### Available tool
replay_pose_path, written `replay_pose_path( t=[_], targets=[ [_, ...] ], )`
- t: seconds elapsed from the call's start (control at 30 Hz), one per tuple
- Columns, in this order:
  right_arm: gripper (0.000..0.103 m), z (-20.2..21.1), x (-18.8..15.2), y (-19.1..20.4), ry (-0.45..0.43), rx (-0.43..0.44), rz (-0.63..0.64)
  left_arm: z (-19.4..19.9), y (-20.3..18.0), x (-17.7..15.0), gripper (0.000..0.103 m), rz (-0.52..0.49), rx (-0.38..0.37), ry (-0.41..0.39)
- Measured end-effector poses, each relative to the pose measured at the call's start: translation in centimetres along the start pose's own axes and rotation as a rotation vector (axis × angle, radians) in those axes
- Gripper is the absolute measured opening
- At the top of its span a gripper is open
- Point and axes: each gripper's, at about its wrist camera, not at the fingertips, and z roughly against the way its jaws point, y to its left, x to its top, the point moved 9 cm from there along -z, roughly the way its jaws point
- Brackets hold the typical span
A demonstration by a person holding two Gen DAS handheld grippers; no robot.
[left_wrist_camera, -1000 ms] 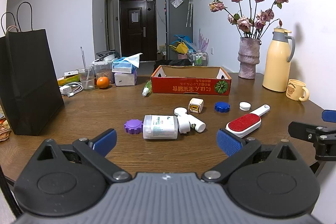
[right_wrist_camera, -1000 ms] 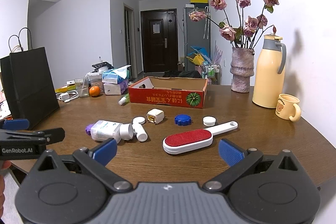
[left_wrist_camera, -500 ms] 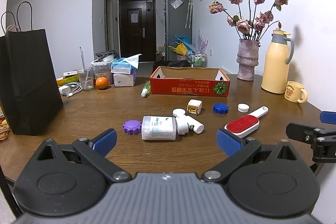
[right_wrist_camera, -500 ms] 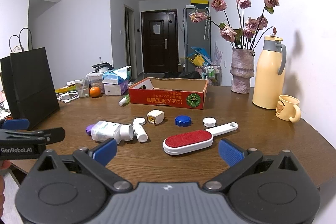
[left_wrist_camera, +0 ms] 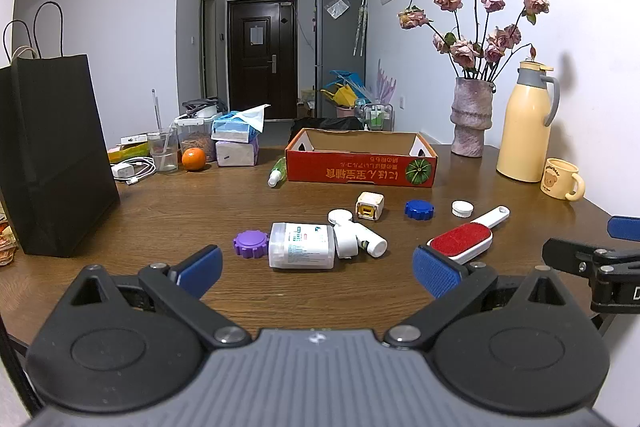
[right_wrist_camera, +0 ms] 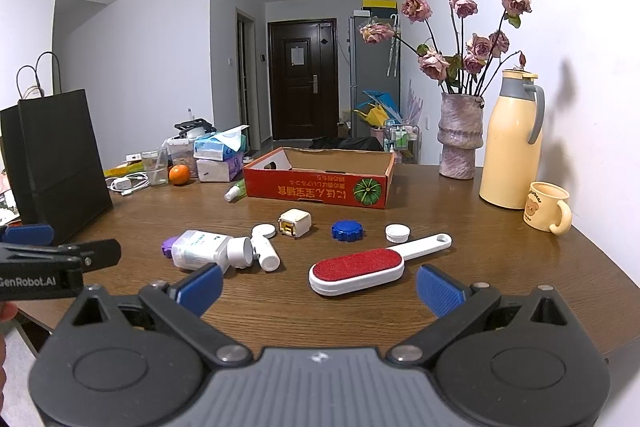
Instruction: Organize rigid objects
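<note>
both grippers, left gripper (left_wrist_camera: 316, 267) and right gripper (right_wrist_camera: 318, 285), spread wide and empty above the wooden table (left_wrist_camera: 200, 203); lint brush (right_wrist_camera: 360, 269), white bottle (left_wrist_camera: 301, 245) and caps scattered near the empty red box (left_wrist_camera: 360, 167); likely pre-grasp, next reaching down for one item

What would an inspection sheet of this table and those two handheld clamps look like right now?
Surface: brown wooden table.
Job's things: red lint brush, white bottle lying down, purple cap, blue cap, red cardboard box with nothing visible inside.
Clutter: black bag, orange, yellow jug, mug, vase.
Grippers: left gripper and right gripper open, empty.
Cables: white charger cable.
Surroundings: dark door.
</note>
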Motion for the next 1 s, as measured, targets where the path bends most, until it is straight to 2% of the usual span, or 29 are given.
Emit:
replay_pose_path(
  t=[0.23, 0.57, 1.0],
  targets=[
    [0.103, -0.1, 0.2, -0.2, -0.006, -0.004, 0.0, -0.3, -0.4, 0.4, 0.103, 0.009, -0.001, -0.003],
    [0.103, -1.6, -0.2, -0.7, 0.01, -0.011, 0.004, -3.3, -0.4, -0.6, 0.103, 0.036, -0.023, 0.037],
    [0.103, -4.9, -0.3, -0.8, 0.04, -0.01, 0.007, -7.0, 0.7, -0.8, 0.103, 0.051, -0.002, 0.072]
  ],
)
